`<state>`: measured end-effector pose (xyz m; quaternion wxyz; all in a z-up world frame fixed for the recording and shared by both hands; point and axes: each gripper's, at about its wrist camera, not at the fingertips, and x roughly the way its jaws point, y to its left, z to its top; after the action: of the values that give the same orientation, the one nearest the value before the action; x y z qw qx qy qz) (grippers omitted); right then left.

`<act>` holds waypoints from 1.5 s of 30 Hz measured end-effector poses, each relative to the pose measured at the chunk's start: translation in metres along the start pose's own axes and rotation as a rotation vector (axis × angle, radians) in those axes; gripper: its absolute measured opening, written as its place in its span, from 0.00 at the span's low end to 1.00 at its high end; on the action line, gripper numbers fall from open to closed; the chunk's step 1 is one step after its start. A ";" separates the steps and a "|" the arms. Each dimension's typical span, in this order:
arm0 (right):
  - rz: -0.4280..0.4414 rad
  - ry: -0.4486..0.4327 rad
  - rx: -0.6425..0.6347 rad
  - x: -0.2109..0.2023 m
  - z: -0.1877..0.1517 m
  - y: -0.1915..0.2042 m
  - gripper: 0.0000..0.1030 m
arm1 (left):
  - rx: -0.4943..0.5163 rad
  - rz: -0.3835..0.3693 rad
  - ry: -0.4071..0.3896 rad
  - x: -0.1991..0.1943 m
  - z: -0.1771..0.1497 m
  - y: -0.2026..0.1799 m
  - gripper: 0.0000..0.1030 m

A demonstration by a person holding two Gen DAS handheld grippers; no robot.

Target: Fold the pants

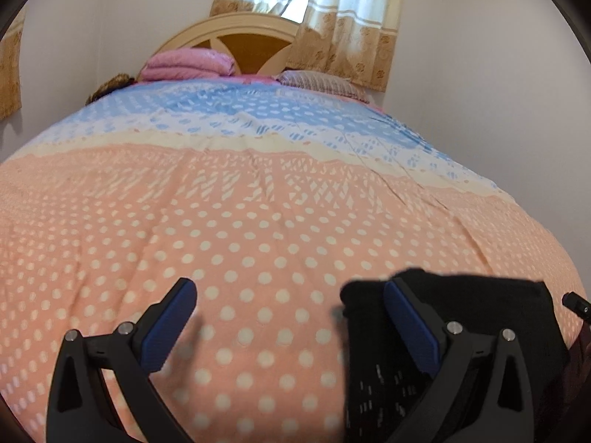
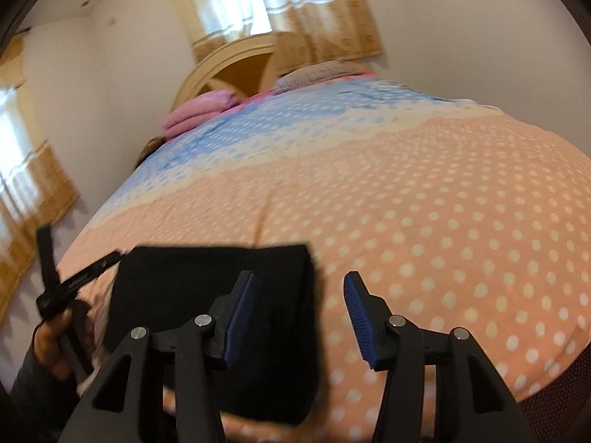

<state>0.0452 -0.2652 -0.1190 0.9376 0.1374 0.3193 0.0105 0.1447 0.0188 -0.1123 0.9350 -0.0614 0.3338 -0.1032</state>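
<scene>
The black pants (image 1: 480, 313) lie folded into a compact rectangle on the bed near its front edge; they also show in the right wrist view (image 2: 207, 295). My left gripper (image 1: 290, 313) is open and empty, its right finger over the pants' left edge. My right gripper (image 2: 299, 310) is open and empty, its left finger over the pants' right part. The left gripper's body and the hand holding it (image 2: 62, 291) show at the left of the right wrist view.
The bed carries a peach polka-dot and blue cover (image 1: 258, 203). A folded pink blanket (image 1: 188, 64) and a striped pillow (image 1: 321, 81) lie by the headboard (image 1: 236, 33). Curtained windows (image 1: 321, 3) and white walls surround it.
</scene>
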 end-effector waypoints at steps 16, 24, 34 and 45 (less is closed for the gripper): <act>0.096 0.126 0.083 0.042 -0.026 -0.025 0.51 | 0.055 -0.081 0.075 0.010 -0.027 -0.023 1.00; 0.143 0.105 0.118 0.041 -0.025 -0.027 0.51 | 0.043 -0.108 0.080 0.005 -0.027 -0.024 1.00; 0.221 0.120 0.120 0.044 -0.026 -0.024 0.34 | 0.052 -0.256 0.094 0.009 -0.032 -0.029 0.83; 0.252 0.071 0.007 0.013 0.002 0.022 0.23 | -0.110 -0.484 0.124 0.006 -0.017 -0.002 0.14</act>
<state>0.0577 -0.2431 -0.1194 0.9164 0.1793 0.3326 0.1320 0.1385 0.0144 -0.1286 0.8560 -0.1839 0.3712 -0.3094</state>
